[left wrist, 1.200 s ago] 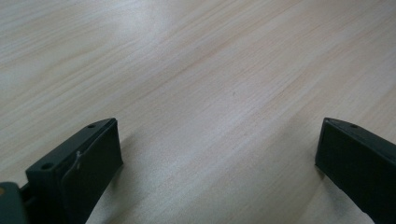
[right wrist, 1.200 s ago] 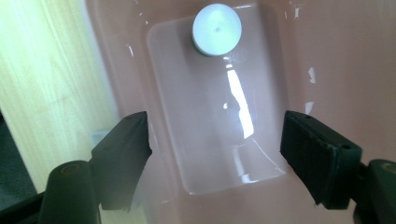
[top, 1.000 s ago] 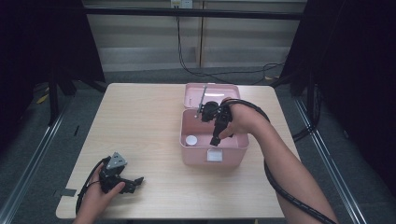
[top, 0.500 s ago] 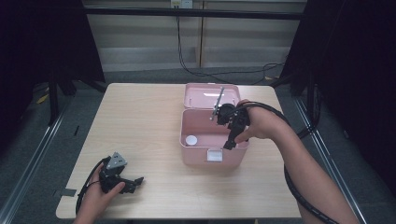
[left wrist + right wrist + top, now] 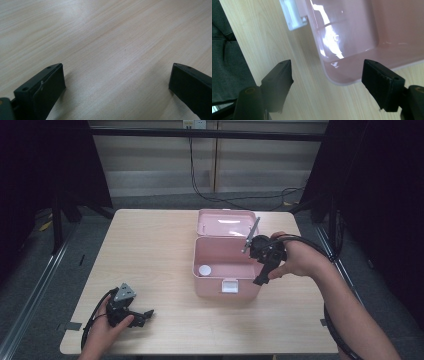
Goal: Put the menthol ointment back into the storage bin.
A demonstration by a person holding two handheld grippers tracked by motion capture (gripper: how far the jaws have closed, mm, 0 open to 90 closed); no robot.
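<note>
Left gripper (image 5: 145, 313) rests on the table (image 5: 150, 250) near the person's edge, jaws spread wide w/ nothing but bare wood between them, pointing toward the box. Box is well off to its right.

Pink box (image 5: 225, 270) sits open mid-table, lid (image 5: 227, 222) folded back flat behind it, white latch (image 5: 230, 286) on the front wall, small white round thing (image 5: 205, 269) inside on the floor. Looks like thin moulded plastic: prob light, stiff, glossy so slippery, apt to slide if nudged. Best hold: pinch a wall rim or the lid edge.

Right gripper (image 5: 259, 279) hangs just beside the box's front right corner, jaws apart, empty; corner lies between them but untouched.

Table is pale wood laminate, smooth. Dark curtains either side, cables on the floor behind.
</note>
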